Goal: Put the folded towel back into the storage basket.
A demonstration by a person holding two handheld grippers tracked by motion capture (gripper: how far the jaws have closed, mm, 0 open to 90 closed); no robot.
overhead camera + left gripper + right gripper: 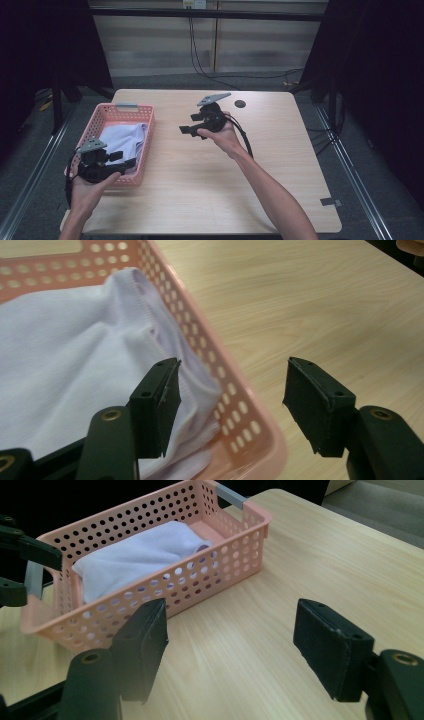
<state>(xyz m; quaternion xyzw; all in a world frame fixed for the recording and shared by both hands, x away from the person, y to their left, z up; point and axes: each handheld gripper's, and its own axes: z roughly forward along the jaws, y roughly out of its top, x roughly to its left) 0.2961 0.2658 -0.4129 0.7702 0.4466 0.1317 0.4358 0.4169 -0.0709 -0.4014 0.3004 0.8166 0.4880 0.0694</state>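
Note:
A pink perforated basket (pixel 150 127) stands at the table's left side with a pale lilac-white cloth (pixel 125 140) folded inside. My left gripper (pixel 122 159) hovers over the basket's near right corner, open, with nothing between its pads. In the left gripper view, the cloth (pixel 65 360) and the basket rim (pixel 240 410) lie just below the jaws of the left gripper (pixel 232 390). My right gripper (pixel 189 124) is held above the table's middle, pointing left toward the basket, open and empty. In the right gripper view, the right gripper (pixel 230 630) faces the basket (pixel 220 565) and the cloth (pixel 135 555) across bare wood.
The wooden table (pixel 280 165) has bare room to the right of the basket. A dark round hole (pixel 240 104) sits near its far edge and a grey tape piece (pixel 330 202) at its near right corner. Grey handles (pixel 126 106) cap the basket's ends.

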